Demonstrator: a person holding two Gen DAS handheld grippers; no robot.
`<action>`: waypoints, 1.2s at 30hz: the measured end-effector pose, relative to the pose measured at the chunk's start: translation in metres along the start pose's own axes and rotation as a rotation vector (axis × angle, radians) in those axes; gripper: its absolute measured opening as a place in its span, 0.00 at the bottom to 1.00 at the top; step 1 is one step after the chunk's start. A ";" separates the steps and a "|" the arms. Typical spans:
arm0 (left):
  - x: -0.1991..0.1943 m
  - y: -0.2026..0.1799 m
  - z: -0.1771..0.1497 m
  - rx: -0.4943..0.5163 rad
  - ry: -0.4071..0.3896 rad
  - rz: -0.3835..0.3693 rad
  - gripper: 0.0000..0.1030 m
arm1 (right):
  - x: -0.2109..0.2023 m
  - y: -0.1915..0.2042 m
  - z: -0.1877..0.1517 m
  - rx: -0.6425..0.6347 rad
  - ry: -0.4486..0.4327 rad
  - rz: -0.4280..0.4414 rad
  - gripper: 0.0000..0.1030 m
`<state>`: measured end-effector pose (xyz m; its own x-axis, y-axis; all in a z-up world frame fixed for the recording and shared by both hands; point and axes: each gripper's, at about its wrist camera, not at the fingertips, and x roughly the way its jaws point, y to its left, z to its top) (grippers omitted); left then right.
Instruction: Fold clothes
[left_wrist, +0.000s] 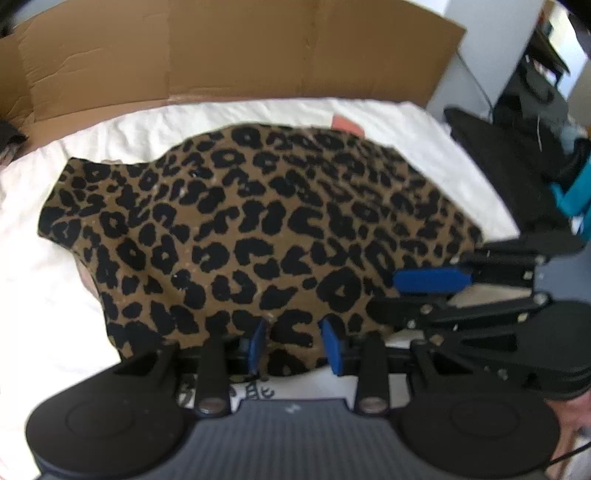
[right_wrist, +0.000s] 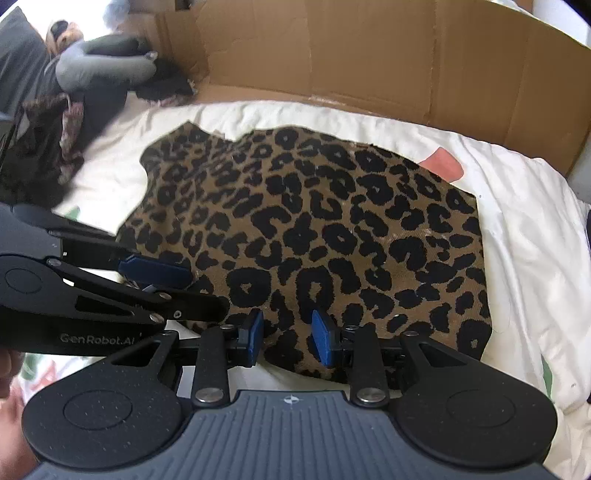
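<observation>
A brown leopard-print knit garment (left_wrist: 258, 221) (right_wrist: 314, 229) lies spread on a white sheet (left_wrist: 48, 295) (right_wrist: 524, 236). My left gripper (left_wrist: 294, 343) is at its near hem, blue pads close together with the cloth bunched between them. The right gripper (right_wrist: 287, 339) grips the same near hem further right, also with cloth between its pads. Each gripper shows side-on in the other's view: the right gripper (left_wrist: 388, 295) at the garment's right edge, the left gripper (right_wrist: 203, 291) at its left edge. The far sleeve end points left.
A brown cardboard wall (left_wrist: 258, 51) (right_wrist: 369, 55) stands behind the sheet. A pink item (left_wrist: 347, 123) (right_wrist: 443, 164) peeks from under the garment's far edge. Dark clothes (right_wrist: 48, 155) are piled at the far left. Black furniture (left_wrist: 517, 166) stands right of the bed.
</observation>
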<state>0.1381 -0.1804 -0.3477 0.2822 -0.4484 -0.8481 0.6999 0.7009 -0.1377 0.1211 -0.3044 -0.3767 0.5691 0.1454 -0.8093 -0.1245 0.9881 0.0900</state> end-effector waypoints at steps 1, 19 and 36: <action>0.002 0.001 0.000 0.008 0.001 0.003 0.38 | 0.002 -0.001 -0.001 -0.010 -0.001 -0.012 0.35; -0.039 0.043 -0.019 -0.057 0.006 0.089 0.33 | -0.036 -0.051 -0.016 0.124 -0.033 -0.141 0.34; -0.019 0.037 -0.021 -0.045 0.015 0.052 0.31 | -0.017 -0.008 -0.021 0.044 0.018 -0.058 0.33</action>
<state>0.1447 -0.1347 -0.3469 0.3077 -0.4028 -0.8620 0.6538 0.7477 -0.1160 0.0956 -0.3158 -0.3762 0.5600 0.0870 -0.8239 -0.0557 0.9962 0.0673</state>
